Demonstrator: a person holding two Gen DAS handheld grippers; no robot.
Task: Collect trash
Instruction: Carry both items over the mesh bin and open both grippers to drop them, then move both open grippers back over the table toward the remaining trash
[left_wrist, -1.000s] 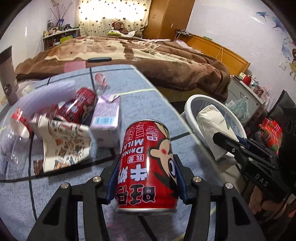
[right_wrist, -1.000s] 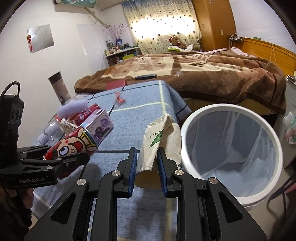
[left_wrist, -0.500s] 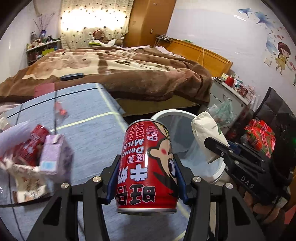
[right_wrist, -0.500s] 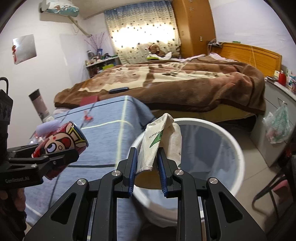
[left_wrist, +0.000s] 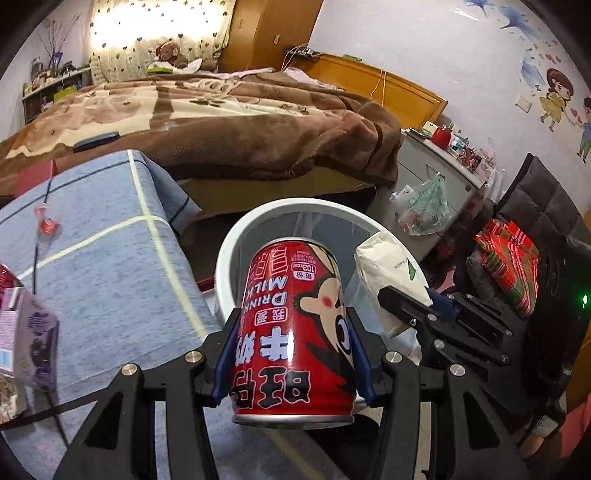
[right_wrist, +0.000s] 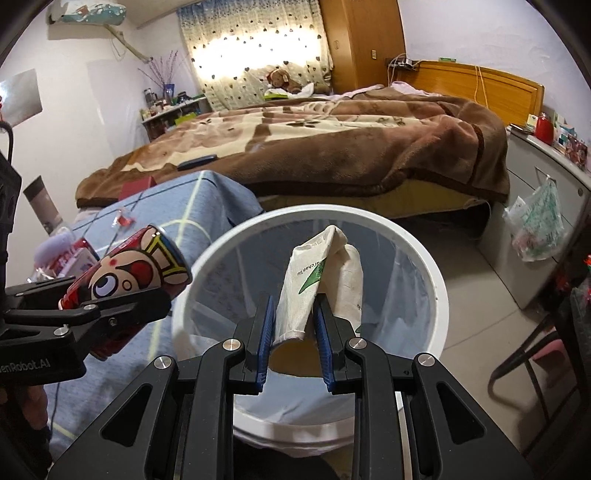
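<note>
The left gripper is clamped on a red cylindrical metal milk-drink can, held beside the rim of the round white plastic bin. The right gripper is clamped on a crumpled white paper bag, held directly above the bin's opening.

My two wrist cameras look forward and down along their tongs. Both close views share the white bin and the bed.
</note>
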